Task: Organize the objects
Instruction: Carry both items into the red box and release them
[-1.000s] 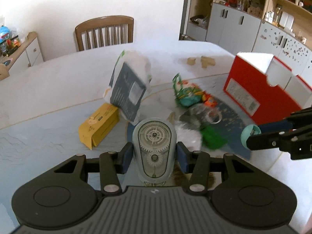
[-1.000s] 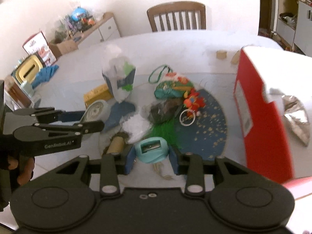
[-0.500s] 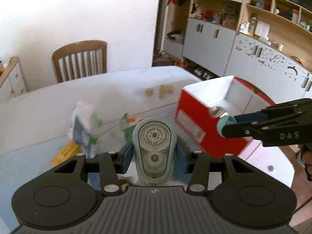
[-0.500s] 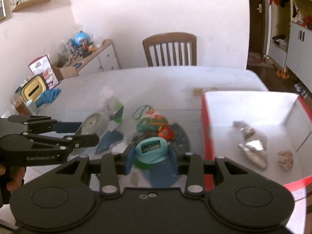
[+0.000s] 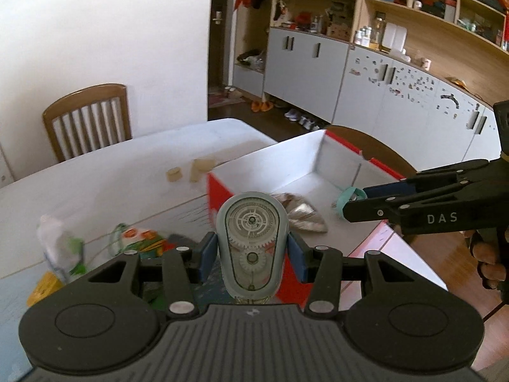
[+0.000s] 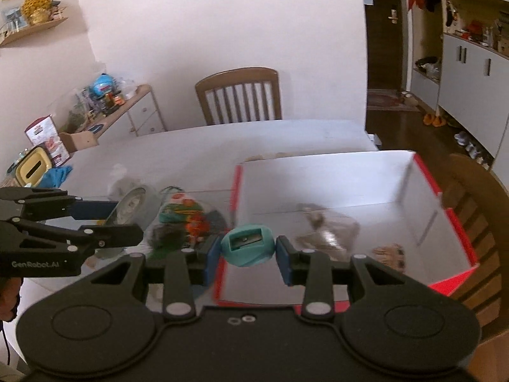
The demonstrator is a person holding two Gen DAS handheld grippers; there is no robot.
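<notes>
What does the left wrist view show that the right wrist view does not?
Only the left wrist view shows the see-through gears of the correction tape dispenser face-on in the left gripper, two small wooden blocks on the table, and the yellow box.

Only the right wrist view shows the teal pencil sharpener slot-up in the right gripper, and a small tan item in the box.

Both show the red box, the silver foil packet inside, and the wooden chair.
</notes>
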